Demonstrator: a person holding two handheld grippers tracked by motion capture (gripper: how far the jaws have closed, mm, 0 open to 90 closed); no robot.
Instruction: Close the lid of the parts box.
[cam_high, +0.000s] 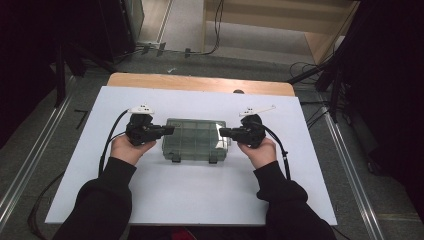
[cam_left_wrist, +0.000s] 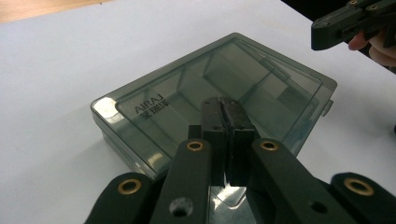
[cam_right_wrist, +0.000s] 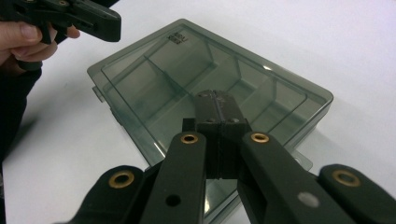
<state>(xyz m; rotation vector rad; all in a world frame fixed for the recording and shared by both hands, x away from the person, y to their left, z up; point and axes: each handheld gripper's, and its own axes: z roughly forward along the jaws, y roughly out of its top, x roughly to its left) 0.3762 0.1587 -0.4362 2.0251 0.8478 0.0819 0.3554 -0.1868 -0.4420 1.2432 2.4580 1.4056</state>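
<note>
A smoky clear plastic compartment box lies shut on the white board, its two latches toward the person. My left gripper is at the box's left end, pointing right, jaws shut with nothing between them. My right gripper is at the right end, pointing left, also shut and empty. In the left gripper view the closed jaw tips hang over the lid of the box, with the other gripper at the far end. In the right gripper view the tips sit above the box. I cannot tell whether either touches the lid.
A white board covers the wooden table. Black cables trail from both grippers along the board's sides. A grey floor, metal rails and dark stands surround the table.
</note>
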